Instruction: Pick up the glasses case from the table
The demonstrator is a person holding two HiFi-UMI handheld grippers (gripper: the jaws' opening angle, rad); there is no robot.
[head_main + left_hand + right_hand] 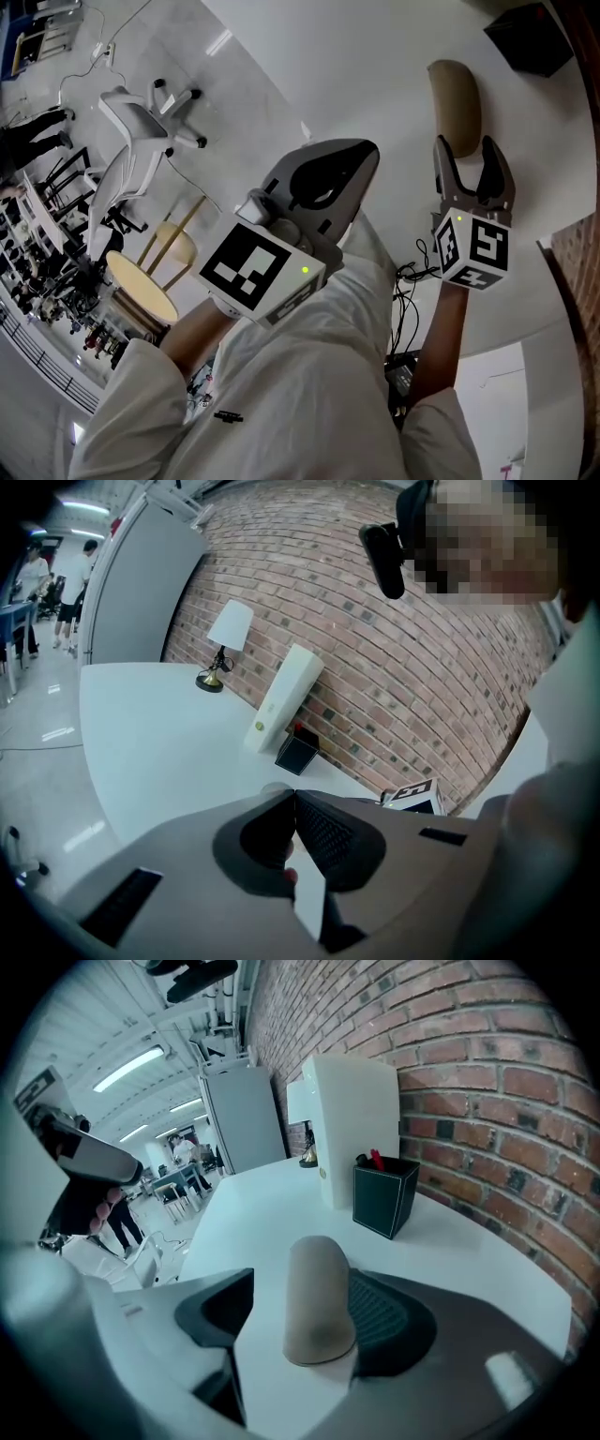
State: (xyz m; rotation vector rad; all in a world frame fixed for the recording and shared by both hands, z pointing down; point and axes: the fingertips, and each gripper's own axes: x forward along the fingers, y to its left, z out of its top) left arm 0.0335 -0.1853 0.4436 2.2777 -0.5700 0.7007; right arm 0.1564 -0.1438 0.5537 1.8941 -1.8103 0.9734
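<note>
Tan, rounded oblong glasses case [455,94] lying on white table [356,66], between spread jaws of right gripper [302,1283], just beside its right-hand pad. Left gripper [294,797] pressed together, empty, well apart from case.

Bright even light, fisheye edges, dark corners

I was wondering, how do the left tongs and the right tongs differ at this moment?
The left tongs have their jaws closed together, with nothing between them; the right tongs stand open. The right tongs straddle the near end of the tan glasses case, whereas the left tongs reach no object. Both are grey and point toward the white table.
</note>
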